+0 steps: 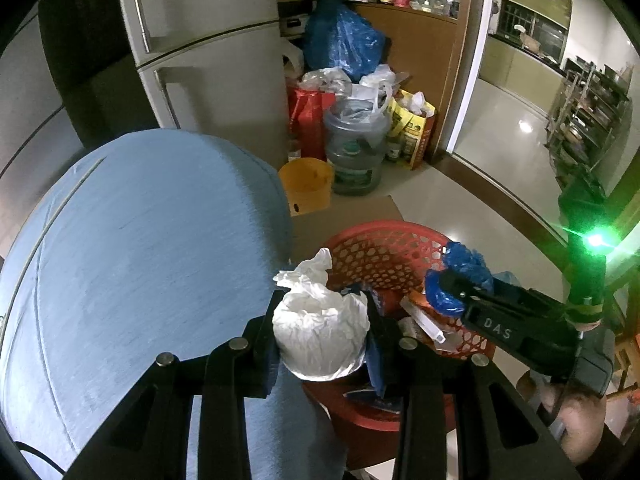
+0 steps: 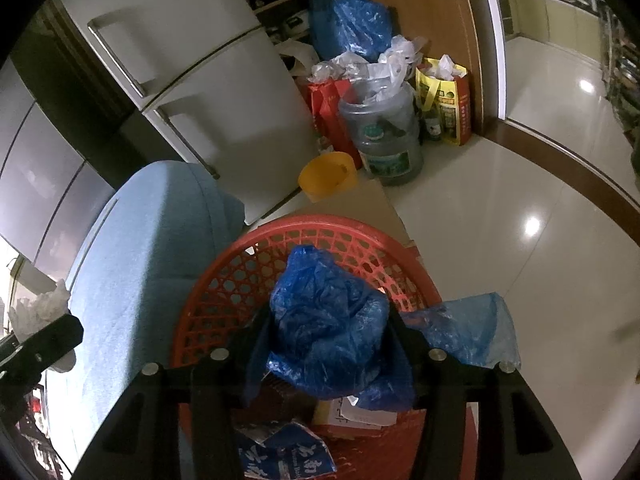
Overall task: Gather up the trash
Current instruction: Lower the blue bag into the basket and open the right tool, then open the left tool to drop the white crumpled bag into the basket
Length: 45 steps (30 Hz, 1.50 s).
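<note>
White crumpled bag (image 1: pixel 320 328) sits clamped in the left gripper (image 1: pixel 322 332), jaws closed tight on it, held at the rim of the red mesh basket (image 1: pixel 384 252), partly over the blue cushion (image 1: pixel 152 248). Blue plastic bag (image 2: pixel 332 332) is between the right gripper (image 2: pixel 328 340) fingers, over the basket's inside; the pads look to be touching it on both sides, bag bunched up & a loose flap hanging off to the right. Basket already has stuff in it: printed blue wrapper (image 2: pixel 284 452), white paper bits (image 2: pixel 360 412), other scraps.

Basket stands on the floor w/ a flat cardboard sheet (image 2: pixel 352 200) just behind it. Cushion is right beside the basket on its left, touching or nearly so, can't tell which.

Further back: yellow tub (image 2: pixel 328 174), big clear water jug (image 2: pixel 384 136) stuffed w/ plastic, red gift bag (image 2: pixel 330 108), yellow printed bag (image 2: pixel 444 96), large blue sack (image 2: pixel 352 24) piled vs. a brown wood cabinet (image 2: pixel 436 8). White two-door fridge (image 2: pixel 208 80) on the left. Pale glossy tile floor (image 2: pixel 520 184) w/ lamp reflections; doorway at right opens to another room.
</note>
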Motion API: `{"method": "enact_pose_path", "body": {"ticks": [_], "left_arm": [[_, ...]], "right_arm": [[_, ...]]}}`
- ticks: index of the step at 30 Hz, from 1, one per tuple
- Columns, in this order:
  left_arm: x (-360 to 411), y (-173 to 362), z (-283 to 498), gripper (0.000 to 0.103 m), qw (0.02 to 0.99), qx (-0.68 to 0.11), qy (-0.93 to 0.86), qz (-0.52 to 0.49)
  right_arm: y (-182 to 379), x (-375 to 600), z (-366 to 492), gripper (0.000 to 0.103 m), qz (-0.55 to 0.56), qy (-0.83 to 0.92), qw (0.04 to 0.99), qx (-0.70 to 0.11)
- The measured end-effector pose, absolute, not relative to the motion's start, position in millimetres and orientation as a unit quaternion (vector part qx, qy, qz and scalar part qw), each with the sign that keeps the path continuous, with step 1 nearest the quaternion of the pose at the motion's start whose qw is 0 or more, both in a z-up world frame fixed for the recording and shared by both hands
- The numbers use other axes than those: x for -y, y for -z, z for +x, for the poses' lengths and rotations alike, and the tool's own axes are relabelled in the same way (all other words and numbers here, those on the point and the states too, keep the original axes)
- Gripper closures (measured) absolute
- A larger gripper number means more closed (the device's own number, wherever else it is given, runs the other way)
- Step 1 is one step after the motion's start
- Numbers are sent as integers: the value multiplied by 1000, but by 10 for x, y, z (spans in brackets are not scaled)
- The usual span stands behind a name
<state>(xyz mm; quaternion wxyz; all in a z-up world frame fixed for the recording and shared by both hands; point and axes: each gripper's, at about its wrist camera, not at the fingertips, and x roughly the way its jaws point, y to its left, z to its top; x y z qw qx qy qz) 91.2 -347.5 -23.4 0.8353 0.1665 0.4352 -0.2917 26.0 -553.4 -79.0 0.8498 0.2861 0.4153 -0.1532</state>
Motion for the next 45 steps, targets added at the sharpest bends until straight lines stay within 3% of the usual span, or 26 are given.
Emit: {"method": "enact_pose_path", "body": {"ticks": [7, 15, 29, 33, 36, 45], "left_arm": [[3499, 244, 943, 66, 834, -439, 290, 166], [3568, 272, 906, 66, 830, -441, 297, 166], [3893, 537, 834, 65, 793, -482, 330, 173], [3918, 621, 845, 58, 786, -497, 328, 167], [3918, 648, 871, 33, 784, -505, 322, 164], [3926, 669, 866, 31, 781, -507, 320, 174]], "right_arm": [[765, 5617, 237, 39, 329, 121, 847, -399], [455, 5736, 114, 39, 344, 126, 862, -350], [438, 5767, -68, 39, 354, 137, 857, -349], [428, 5768, -120, 39, 356, 138, 856, -347], [403, 5751, -134, 39, 355, 137, 858, -345], [368, 5749, -162, 39, 352, 142, 860, -342]]}}
